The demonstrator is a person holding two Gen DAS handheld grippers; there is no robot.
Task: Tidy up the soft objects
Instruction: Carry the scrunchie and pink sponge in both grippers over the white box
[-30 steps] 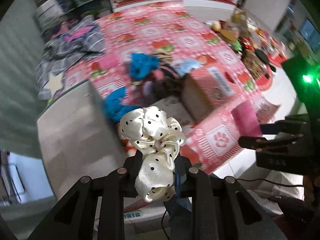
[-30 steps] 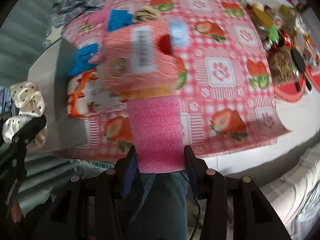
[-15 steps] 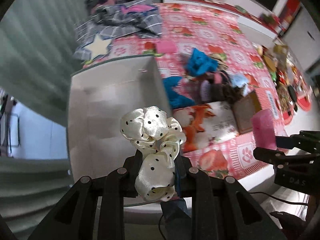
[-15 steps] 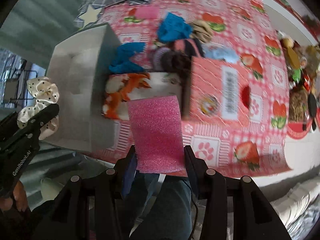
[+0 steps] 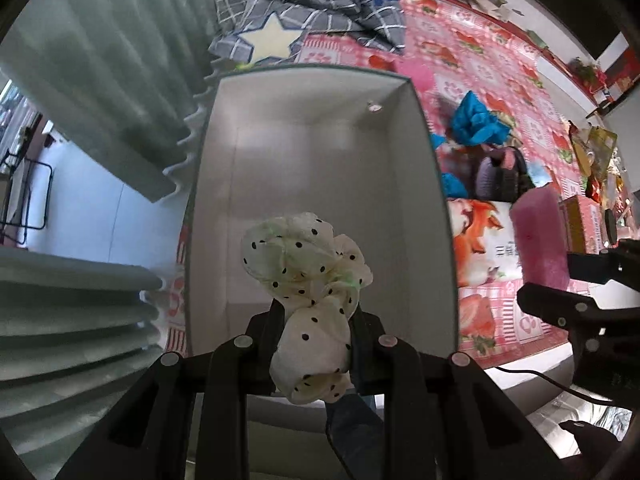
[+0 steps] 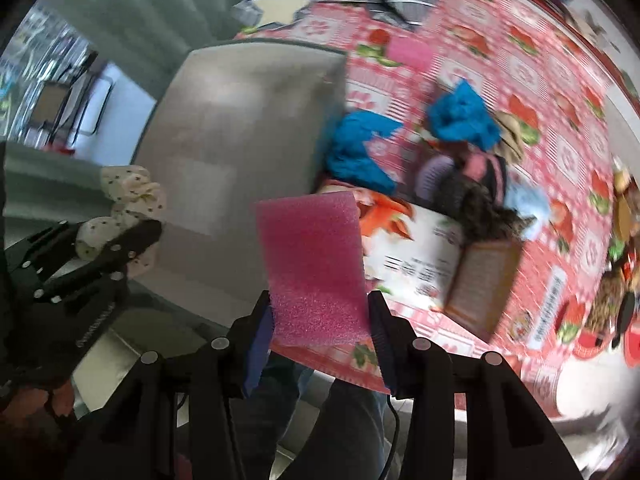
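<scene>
My left gripper (image 5: 314, 320) is shut on a cream scrunchie with black dots (image 5: 308, 264), which hangs over the inside of an open white box (image 5: 420, 184). My right gripper (image 6: 320, 316) is shut on a pink foam sponge (image 6: 314, 256), just right of the box (image 6: 240, 128) and above a printed tissue pack (image 6: 416, 256). In the left wrist view the sponge (image 5: 540, 236) and right gripper (image 5: 560, 284) show at the right edge. The right wrist view shows the scrunchie (image 6: 128, 204) and left gripper (image 6: 100, 252) at the left.
Blue cloths (image 6: 460, 116), a dark knitted heap (image 6: 476, 188) and a brown carton (image 6: 484, 280) lie on the strawberry tablecloth (image 5: 480, 60). A grey checked cloth with a star (image 5: 304, 8) lies beyond the box. Grey curtains (image 5: 100, 60) hang at the left.
Both grippers have swung left and rolled. The scrunchie went from over the table's edge to over the white box. The sponge moved from over the pink carton towards the box.
</scene>
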